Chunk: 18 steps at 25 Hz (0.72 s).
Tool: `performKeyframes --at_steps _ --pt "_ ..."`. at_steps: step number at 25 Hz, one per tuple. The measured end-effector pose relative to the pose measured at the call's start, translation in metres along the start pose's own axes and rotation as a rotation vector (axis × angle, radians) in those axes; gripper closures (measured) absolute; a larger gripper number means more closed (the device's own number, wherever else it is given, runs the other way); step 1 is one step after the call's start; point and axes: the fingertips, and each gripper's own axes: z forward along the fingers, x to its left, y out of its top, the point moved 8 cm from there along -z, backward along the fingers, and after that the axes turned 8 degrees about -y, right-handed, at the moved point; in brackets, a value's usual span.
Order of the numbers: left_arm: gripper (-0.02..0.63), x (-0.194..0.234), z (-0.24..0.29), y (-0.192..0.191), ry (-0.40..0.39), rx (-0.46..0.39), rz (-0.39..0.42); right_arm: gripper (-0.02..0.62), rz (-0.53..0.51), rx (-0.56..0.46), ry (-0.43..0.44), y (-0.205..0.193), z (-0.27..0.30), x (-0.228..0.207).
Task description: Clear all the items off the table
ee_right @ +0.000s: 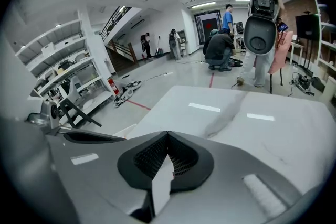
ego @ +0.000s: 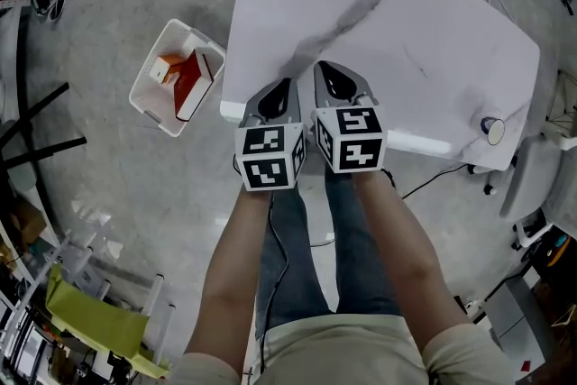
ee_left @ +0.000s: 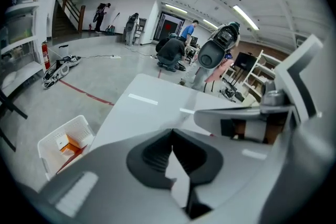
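The left tongs (ego: 281,93) and right tongs (ego: 332,81) were pressed together and empty at the counter's (ego: 406,32) near edge. The boxes (ego: 185,81) lay in a basket (ego: 144,95) on the floor off its left edge. A small round thing (ego: 492,131) by the right corner probably remained, so the tongs should spread before reaching it.

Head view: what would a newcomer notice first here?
The left tongs and right tongs, both shut and each bearing a black-and-white patterned cube, hang side by side at the near edge of the white table. On the floor at the picture's left, a white basket holds orange and red boxes.
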Motion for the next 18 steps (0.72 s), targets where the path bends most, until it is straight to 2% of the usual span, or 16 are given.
performKeyframes --at_steps 18 --pt "0.597 -0.14 0.059 0.0 -0.13 0.053 0.112 0.597 0.125 -0.03 -0.113 -0.027 -0.065 -0.139"
